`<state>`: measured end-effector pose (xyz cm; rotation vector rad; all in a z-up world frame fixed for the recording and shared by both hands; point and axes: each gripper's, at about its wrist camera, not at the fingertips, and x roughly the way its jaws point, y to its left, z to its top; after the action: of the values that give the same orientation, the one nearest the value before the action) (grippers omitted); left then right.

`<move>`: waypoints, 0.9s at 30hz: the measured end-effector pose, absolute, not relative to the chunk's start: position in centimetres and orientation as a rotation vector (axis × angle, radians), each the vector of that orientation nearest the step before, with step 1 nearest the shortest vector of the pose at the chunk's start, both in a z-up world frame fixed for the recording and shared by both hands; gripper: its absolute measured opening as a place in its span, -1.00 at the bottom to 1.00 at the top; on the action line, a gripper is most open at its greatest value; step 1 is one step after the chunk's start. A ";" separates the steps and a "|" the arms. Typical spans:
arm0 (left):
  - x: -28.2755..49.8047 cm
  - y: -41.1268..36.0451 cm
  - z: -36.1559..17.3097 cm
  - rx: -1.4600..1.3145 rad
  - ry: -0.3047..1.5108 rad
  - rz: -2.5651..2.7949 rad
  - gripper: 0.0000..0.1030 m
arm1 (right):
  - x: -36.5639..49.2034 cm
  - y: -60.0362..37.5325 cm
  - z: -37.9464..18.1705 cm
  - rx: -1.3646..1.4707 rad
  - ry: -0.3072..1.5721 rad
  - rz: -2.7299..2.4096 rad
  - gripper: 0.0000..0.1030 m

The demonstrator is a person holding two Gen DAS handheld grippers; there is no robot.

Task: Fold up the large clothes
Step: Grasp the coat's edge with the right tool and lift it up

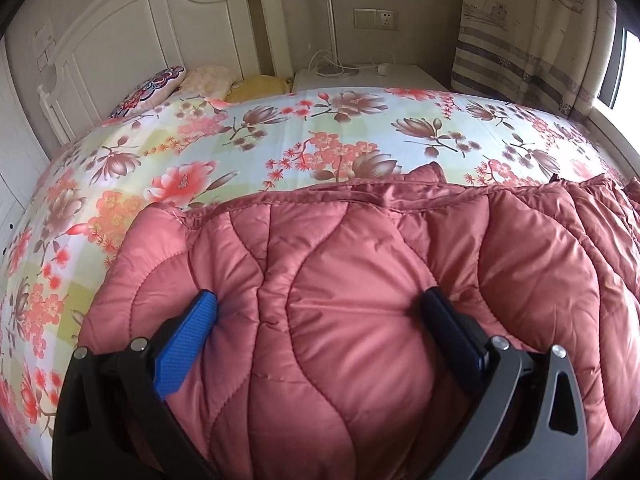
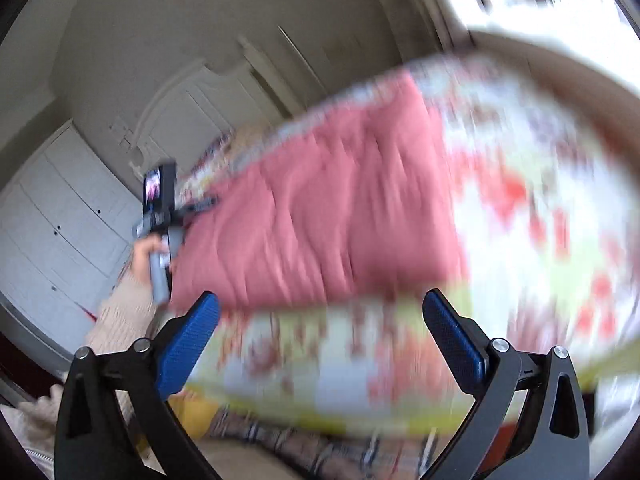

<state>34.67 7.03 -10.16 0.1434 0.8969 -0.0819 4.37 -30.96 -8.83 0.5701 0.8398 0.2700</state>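
A pink quilted puffer coat (image 1: 360,280) lies on the floral bed sheet (image 1: 248,136). My left gripper (image 1: 320,312) is open, its blue fingers (image 1: 188,340) pressed down on the coat with padding bulging between them. In the blurred right wrist view the coat (image 2: 320,208) lies across the bed. My right gripper (image 2: 320,320) is open and empty, held above the near edge of the bed. The left gripper (image 2: 160,216) shows there in the person's hand at the coat's left end.
A white headboard (image 1: 132,40) and pillows (image 1: 160,88) are at the bed's far left. A nightstand (image 1: 360,76) with a lamp base and cable stands behind the bed, a curtain (image 1: 532,40) to its right. White cabinets (image 2: 60,220) line the wall.
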 end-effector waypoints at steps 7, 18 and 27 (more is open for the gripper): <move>35.4 7.7 -10.5 0.117 0.913 -0.094 0.96 | 9.6 -28.5 -10.6 0.619 0.803 0.259 0.83; 34.7 8.1 -10.3 0.091 0.896 -0.010 0.96 | 17.1 -30.1 -11.3 0.984 0.524 0.222 -0.26; 24.9 -1.7 -3.6 0.169 0.659 -0.132 0.96 | 8.8 -32.4 -6.5 0.743 0.398 0.210 -0.39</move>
<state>24.86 -1.69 -3.64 0.1692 0.6588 -0.1321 8.76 -32.41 -6.47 0.7434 0.3978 0.2100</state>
